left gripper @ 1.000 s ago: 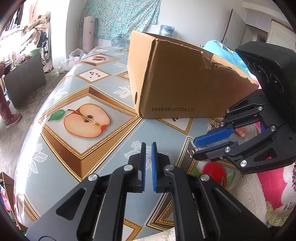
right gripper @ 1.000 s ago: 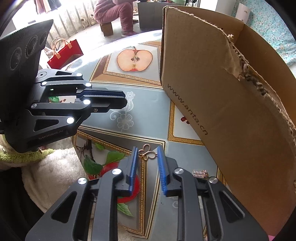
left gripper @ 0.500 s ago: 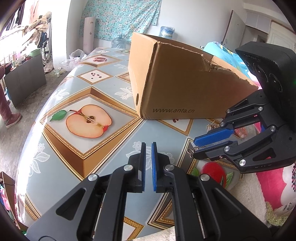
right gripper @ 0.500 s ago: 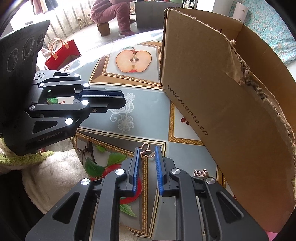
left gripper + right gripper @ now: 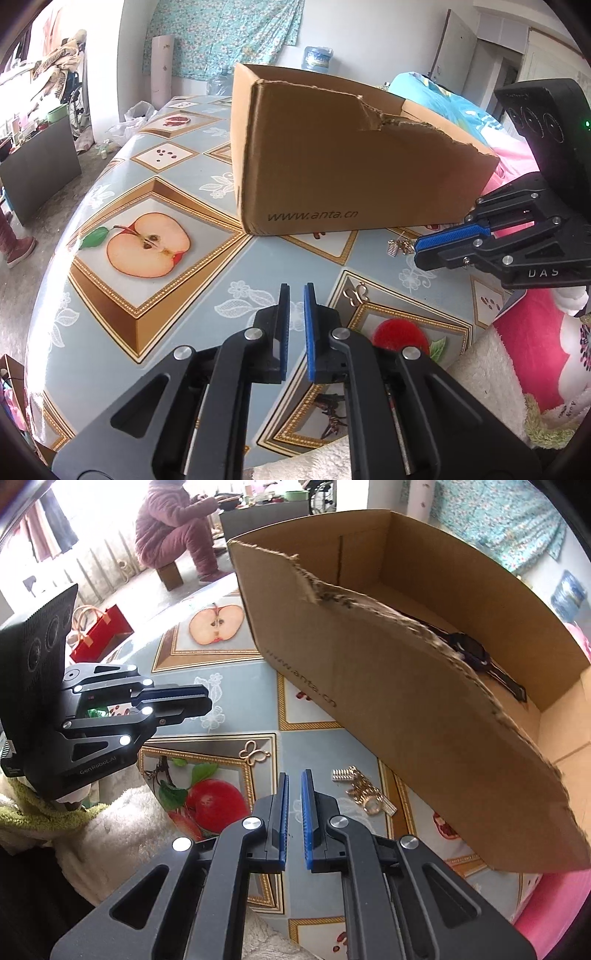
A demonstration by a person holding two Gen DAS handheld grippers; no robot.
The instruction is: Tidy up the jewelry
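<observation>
Both grippers are nearly shut and empty: the right gripper (image 5: 293,775), whose jaws have just been closing, caught nothing. The charm (image 5: 254,751) lies ahead-left of its fingertips; the chain (image 5: 364,792) just right. Closing early again would miss, or flick pieces under the box (image 5: 406,709).

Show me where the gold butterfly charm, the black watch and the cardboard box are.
gold butterfly charm (image 5: 255,751), right wrist view, on the middle of its wire outline.
black watch (image 5: 469,650), right wrist view, on its dark face inside the box.
cardboard box (image 5: 388,701), right wrist view, on its near outer wall.
</observation>
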